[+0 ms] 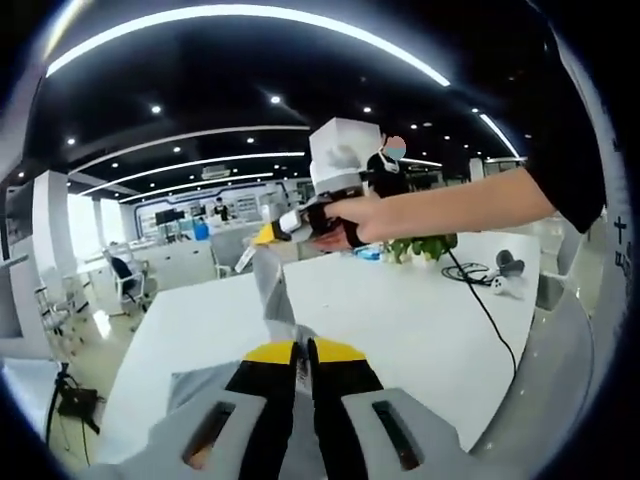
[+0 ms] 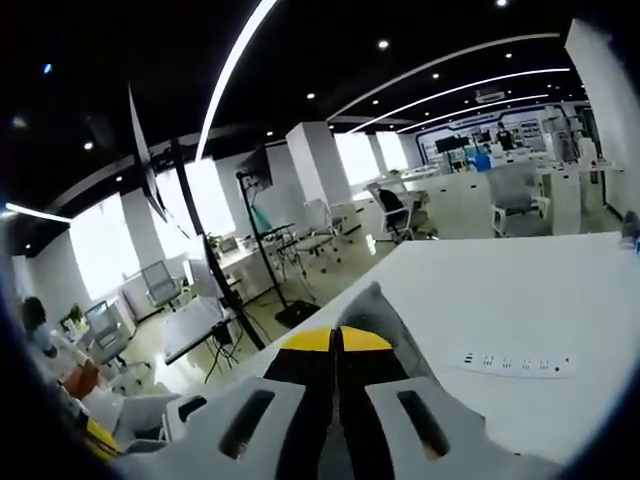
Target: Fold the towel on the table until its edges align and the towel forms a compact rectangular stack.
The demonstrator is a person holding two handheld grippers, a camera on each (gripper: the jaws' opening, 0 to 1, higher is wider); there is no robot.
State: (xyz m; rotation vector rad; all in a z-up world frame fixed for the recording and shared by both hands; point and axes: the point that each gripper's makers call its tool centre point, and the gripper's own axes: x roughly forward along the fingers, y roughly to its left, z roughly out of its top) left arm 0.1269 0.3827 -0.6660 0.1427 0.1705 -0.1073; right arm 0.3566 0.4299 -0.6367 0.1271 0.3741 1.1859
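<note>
You are holding the grey towel (image 1: 268, 290) stretched in the air over the white table (image 1: 400, 330), one edge pinched in each gripper. In the left gripper view, your left gripper (image 1: 305, 352) is showing its yellow-tipped jaws closed together on grey cloth, with the fabric running up and away from them as a narrow taut band toward the right gripper (image 1: 272, 234), which your hand (image 1: 345, 220) is carrying across the table from you. In the right gripper view, the right gripper (image 2: 337, 342) is likewise standing with its jaws pressed together, a fold of the towel (image 2: 385, 315) rising just beyond the tips.

The relation that matters: the towel's held edge is lying along the line between the two grippers, so its long axis is running straight from one to the other, above the tabletop. Neither gripper is nearer the cloth; both are gripping it. Judging from this, the fold is calling for both ends to be lowered together so the edges meet squarely. A white power strip (image 2: 515, 363) is lying on the table nearby.
</note>
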